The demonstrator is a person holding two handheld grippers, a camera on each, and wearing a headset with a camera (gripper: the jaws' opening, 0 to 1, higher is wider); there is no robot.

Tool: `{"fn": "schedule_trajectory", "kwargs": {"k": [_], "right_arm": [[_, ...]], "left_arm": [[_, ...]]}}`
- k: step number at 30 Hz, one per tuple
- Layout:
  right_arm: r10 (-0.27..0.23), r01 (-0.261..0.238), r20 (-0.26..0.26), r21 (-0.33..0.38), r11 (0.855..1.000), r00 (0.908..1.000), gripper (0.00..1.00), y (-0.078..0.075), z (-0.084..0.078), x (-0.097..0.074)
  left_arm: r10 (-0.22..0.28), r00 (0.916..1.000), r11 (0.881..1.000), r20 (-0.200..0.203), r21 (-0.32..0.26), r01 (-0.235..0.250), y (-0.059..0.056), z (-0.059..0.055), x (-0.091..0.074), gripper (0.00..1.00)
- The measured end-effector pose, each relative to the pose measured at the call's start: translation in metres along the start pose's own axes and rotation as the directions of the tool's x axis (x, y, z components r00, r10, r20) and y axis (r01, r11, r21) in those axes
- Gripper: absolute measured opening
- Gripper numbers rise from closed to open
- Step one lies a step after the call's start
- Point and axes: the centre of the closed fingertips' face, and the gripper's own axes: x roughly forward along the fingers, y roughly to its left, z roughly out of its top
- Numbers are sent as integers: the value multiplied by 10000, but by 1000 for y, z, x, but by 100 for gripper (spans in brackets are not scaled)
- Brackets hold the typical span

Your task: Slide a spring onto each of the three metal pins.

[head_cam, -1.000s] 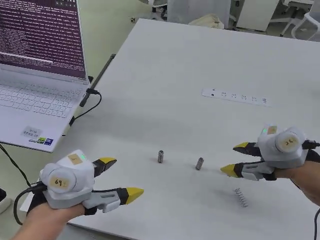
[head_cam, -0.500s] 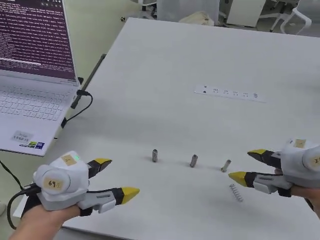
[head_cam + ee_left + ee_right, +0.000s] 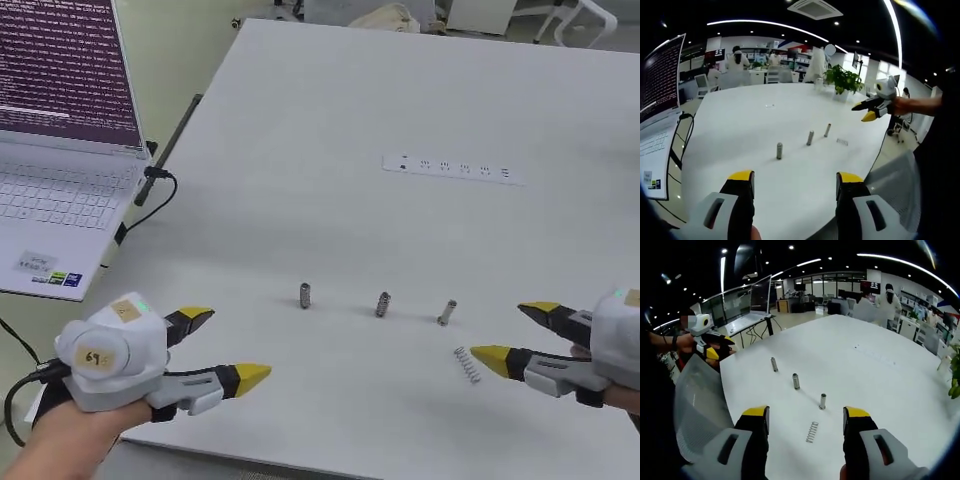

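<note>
— Head view first. Where do the pins stand?
— Three short metal pins stand upright in a row on the white tabletop: the left pin, the middle pin and the right pin. A loose silver coil spring lies flat near the right pin, on the side towards the person.
— And the tongs?
— The left gripper, grey with yellow tips, hovers at the near edge with its jaws wide apart and nothing between them. The right gripper hovers just right of the loose spring, equally spread and empty. An open silver laptop sits far left, and a white power strip lies beyond the pins.
— Left gripper view?
— Its jaws gape above the table, with the pins in a row ahead.
— Right gripper view?
— The spring lies on the table in the gap between the spread jaws, touching neither. The nearest pin looks bare. The two farther pins look ribbed with coils.
</note>
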Motion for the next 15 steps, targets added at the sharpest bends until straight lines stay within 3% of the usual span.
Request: {"fn": "schedule_trajectory", "kwargs": {"k": [15], "right_arm": [[-470, 465, 76, 580, 9972, 9989, 65, 3, -17, -19]], "left_arm": [[-58, 10000, 10000, 5, 1, 58, -1, 3, 6, 62]]}}
